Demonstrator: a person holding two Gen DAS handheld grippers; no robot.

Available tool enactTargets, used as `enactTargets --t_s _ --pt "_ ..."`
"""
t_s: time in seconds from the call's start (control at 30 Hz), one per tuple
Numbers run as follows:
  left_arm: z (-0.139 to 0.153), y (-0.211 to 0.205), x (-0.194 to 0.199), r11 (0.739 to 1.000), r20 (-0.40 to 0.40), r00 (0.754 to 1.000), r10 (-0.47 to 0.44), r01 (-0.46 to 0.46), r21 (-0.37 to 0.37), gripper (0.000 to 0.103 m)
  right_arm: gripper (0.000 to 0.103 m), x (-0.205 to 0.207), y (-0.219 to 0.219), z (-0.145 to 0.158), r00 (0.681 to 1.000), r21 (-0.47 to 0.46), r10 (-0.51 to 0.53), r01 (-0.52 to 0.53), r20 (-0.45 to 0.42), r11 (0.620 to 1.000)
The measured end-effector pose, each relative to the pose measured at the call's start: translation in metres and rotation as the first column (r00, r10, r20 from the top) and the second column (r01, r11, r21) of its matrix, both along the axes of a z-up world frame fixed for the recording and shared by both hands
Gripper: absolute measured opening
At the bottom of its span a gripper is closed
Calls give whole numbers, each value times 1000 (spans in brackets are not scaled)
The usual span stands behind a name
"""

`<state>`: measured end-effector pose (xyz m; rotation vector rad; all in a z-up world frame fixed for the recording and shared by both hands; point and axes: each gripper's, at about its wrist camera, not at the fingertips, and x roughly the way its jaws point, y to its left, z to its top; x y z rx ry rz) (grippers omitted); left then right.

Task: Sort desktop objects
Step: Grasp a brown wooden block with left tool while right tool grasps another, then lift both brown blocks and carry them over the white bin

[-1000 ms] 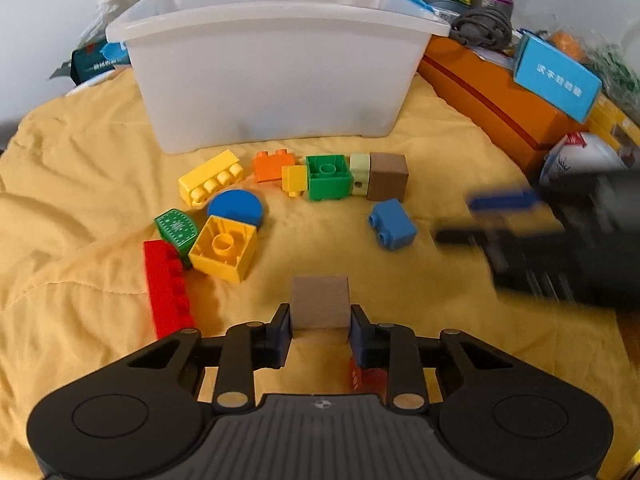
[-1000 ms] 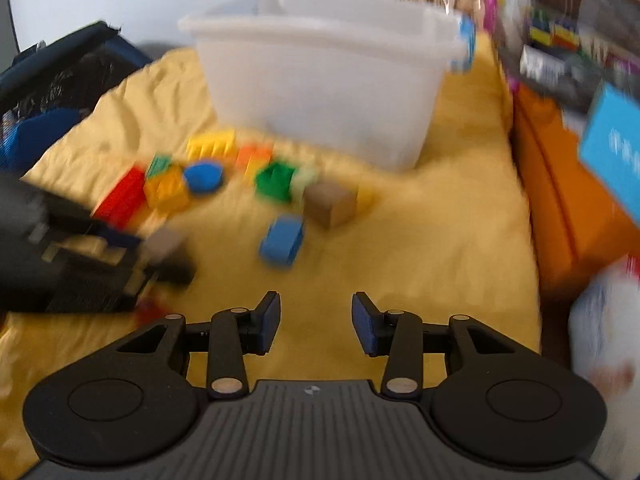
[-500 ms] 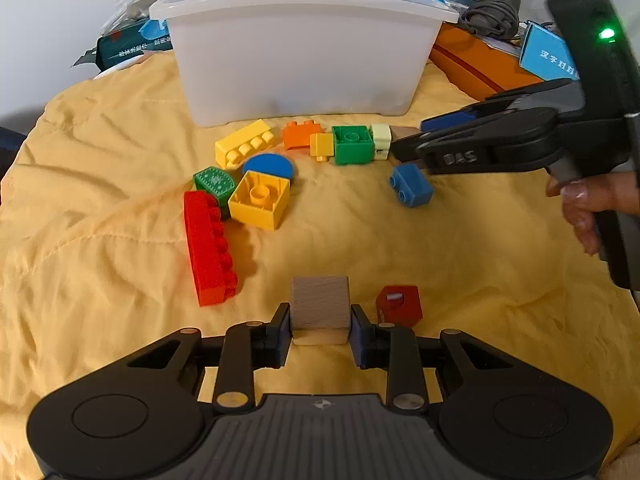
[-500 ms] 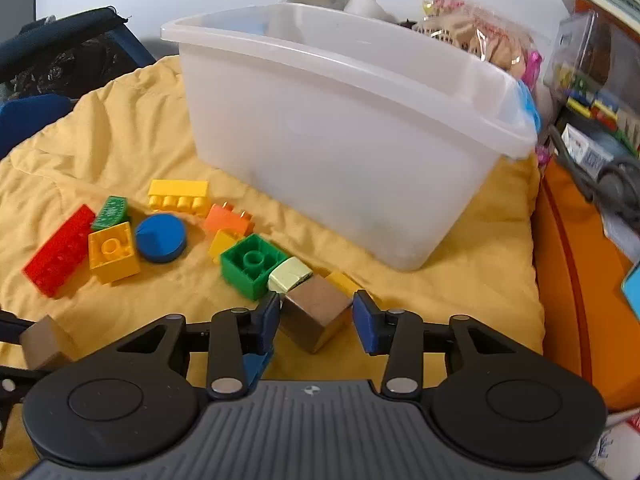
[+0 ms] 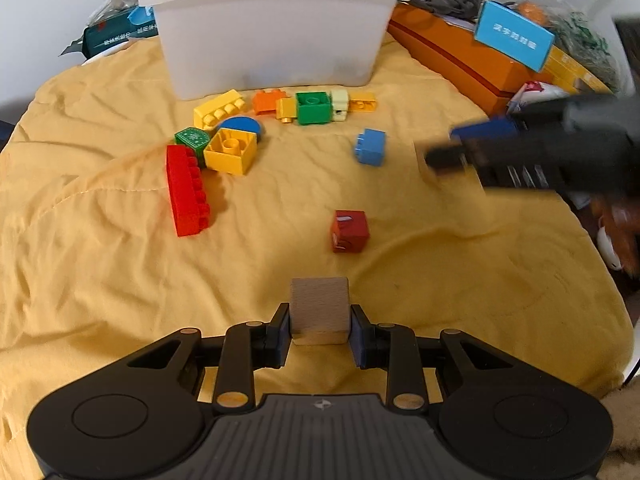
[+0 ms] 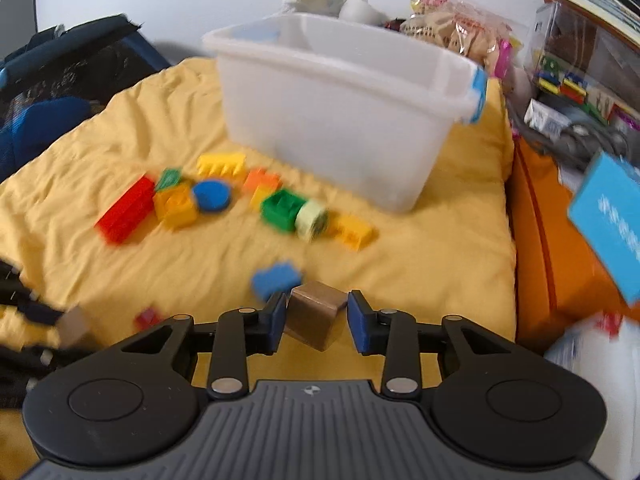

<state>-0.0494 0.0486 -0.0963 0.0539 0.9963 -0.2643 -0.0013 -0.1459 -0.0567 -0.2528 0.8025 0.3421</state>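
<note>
My left gripper (image 5: 319, 328) is shut on a light wooden cube (image 5: 319, 308), held just above the yellow cloth (image 5: 100, 264) at the near edge. My right gripper (image 6: 317, 308) is shut on a dark brown wooden cube (image 6: 312, 320) that sits tilted between the pads, clear of the cloth. In the left wrist view the right gripper (image 5: 460, 148) is a blur at the right. A small red cube (image 5: 349, 231) and a blue brick (image 5: 370, 147) lie loose mid-cloth. Several coloured bricks, a long red brick (image 5: 188, 192) among them, lie before the white bin (image 5: 272, 32).
The translucent white bin (image 6: 332, 120) stands at the back of the cloth. An orange box (image 5: 460, 60) with a blue card (image 5: 514, 40) on it borders the right side. Bags and clutter lie behind the bin, and a dark bag (image 6: 60, 76) sits at the far left.
The right gripper closed on the dark brown cube in the row of bricks and carried it off to the right. The left gripper drew back with its cube, uncovering the small red cube.
</note>
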Motion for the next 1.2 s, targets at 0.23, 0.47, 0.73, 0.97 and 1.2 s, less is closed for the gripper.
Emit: enactTargets --t_s 0.23,0.47,0.73,0.97,1.2 --pt "-3 -7 -8 999 -3 1000 -29 29 14 34 38 -42 4 -14 999 -14 10 -10 -50 1000" --pt "-1 -12 -11 998 12 999 -37 37 56 41 51 -43 3 -9 999 4 -28 28 -22 1000" --pt "1 -4 -12 1000 22 1000 6 -6 -24 38 48 -32 5 -20 995 29 -57 59 -80 998" --pt "-3 -3 -9 999 13 1000 17 -16 -35 33 47 -32 10 -26 993 2 -47 47 -106 999" --pt "8 -4 -13 1000 86 996 7 -7 2 33 35 -37 14 -24 997 -20 11 -13 -77 1000"
